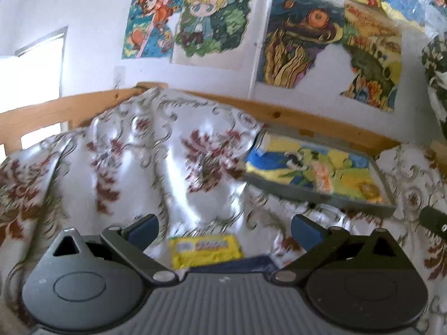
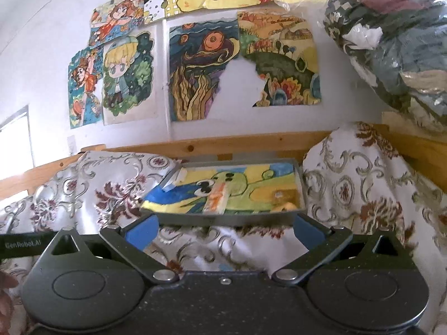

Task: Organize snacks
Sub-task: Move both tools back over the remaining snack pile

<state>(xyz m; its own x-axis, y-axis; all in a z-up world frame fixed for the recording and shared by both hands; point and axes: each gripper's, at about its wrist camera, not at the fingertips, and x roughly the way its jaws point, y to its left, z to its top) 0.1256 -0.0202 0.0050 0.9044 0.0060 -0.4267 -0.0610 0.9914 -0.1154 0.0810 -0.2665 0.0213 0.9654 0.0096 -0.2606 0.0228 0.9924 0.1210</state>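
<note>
Left wrist: spread-jawed left gripper (image 1: 225, 230) above crinkly yellow snack packet (image 1: 205, 251); right gripper (image 2: 225, 230) likewise spread.

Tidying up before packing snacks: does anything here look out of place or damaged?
The yellow snack packet lies loose on the floral cloth, outside the grey tray. On the wall, the swirly painting has a torn, missing patch.

Open space lies between each spread claw and the grey tray (image 2: 223, 219). Raised folds of floral cloth (image 2: 363, 189) flank the tray on both sides; the wooden rail (image 2: 251, 145) closes the far side
</note>
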